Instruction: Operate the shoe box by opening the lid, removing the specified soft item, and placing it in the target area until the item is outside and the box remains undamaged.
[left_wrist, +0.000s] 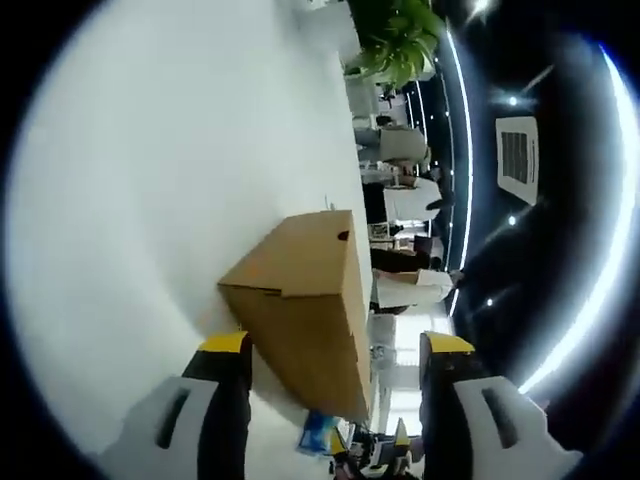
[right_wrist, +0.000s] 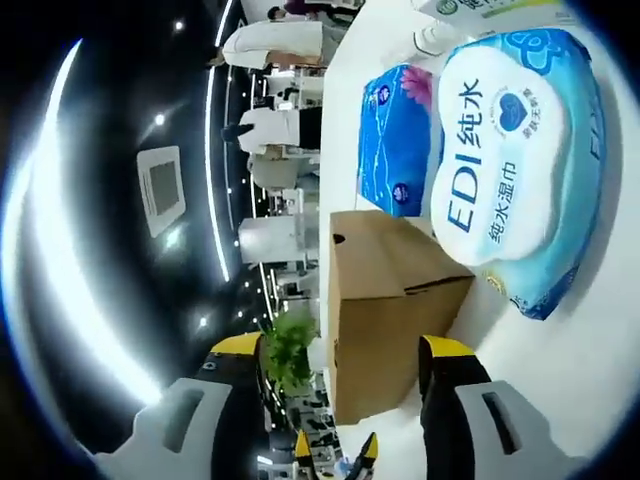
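Note:
A brown cardboard shoe box (left_wrist: 305, 300) stands on the white table (left_wrist: 150, 200) with its lid down. My left gripper (left_wrist: 335, 350) is open, its yellow-tipped jaws on either side of the box's near corner without touching it. In the right gripper view the same box (right_wrist: 385, 300) shows from the opposite end. My right gripper (right_wrist: 342, 350) is also open, a jaw on each side of the box. The inside of the box is hidden.
A large blue-and-white wet wipes pack (right_wrist: 510, 150) and a blue tissue pack (right_wrist: 395, 140) lie on the table just beyond the box. A blue pack edge (left_wrist: 318, 435) peeks past the box. People (left_wrist: 410, 200) and a green plant (left_wrist: 395, 40) stand beyond the table's edge.

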